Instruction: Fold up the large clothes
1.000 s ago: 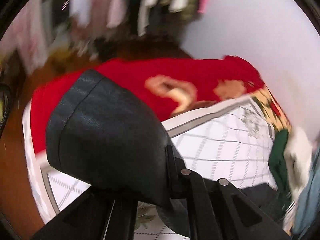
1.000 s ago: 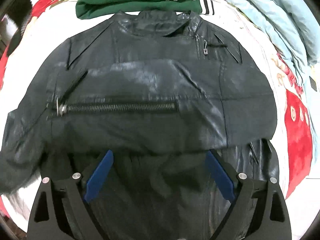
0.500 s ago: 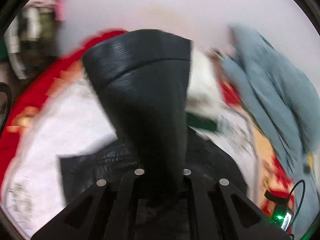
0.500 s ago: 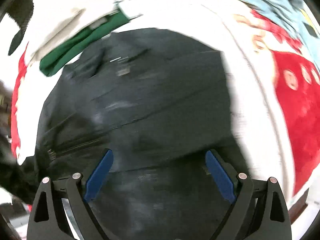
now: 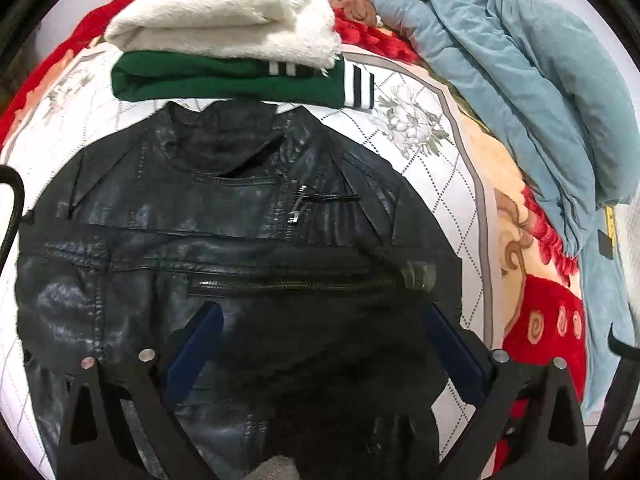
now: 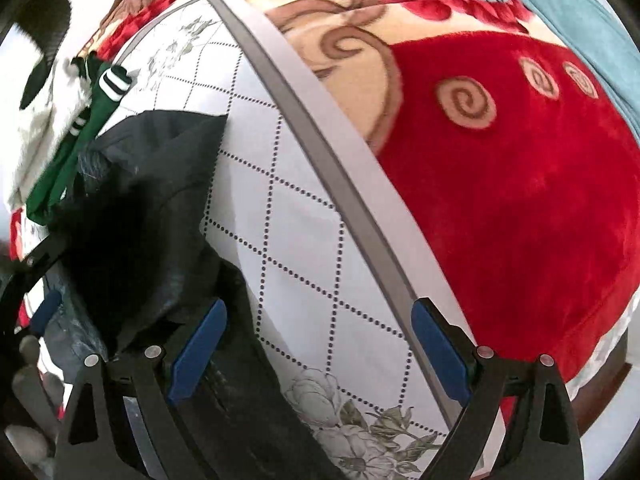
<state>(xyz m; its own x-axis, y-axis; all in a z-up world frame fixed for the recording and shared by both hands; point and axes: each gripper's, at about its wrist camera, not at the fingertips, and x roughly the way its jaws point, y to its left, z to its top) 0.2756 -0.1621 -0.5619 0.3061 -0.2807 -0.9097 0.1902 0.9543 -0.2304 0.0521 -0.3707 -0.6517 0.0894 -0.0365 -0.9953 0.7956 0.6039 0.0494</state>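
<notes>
A black leather jacket [image 5: 224, 248] lies front up on the white quilted sheet [image 5: 432, 148], collar to the far side, both sleeves folded across its chest. My left gripper [image 5: 320, 336] is open and empty, low over the jacket's lower middle. In the right wrist view the jacket's right edge [image 6: 160, 208] lies at the left. My right gripper [image 6: 320, 336] is open and empty above the bare sheet [image 6: 304, 248], its left finger [image 6: 196, 344] at the jacket's edge.
A folded green garment with striped cuffs [image 5: 224, 80] and a white fluffy one [image 5: 224, 12] on top lie beyond the collar. A light blue coat [image 5: 520, 80] lies at the right. A red patterned blanket [image 6: 500, 184] covers the bed right of the sheet.
My left gripper carried the sleeve over the jacket, let it go and opened; the sleeve now lies across the chest. My right gripper swung right, off the jacket, over the bare sheet.
</notes>
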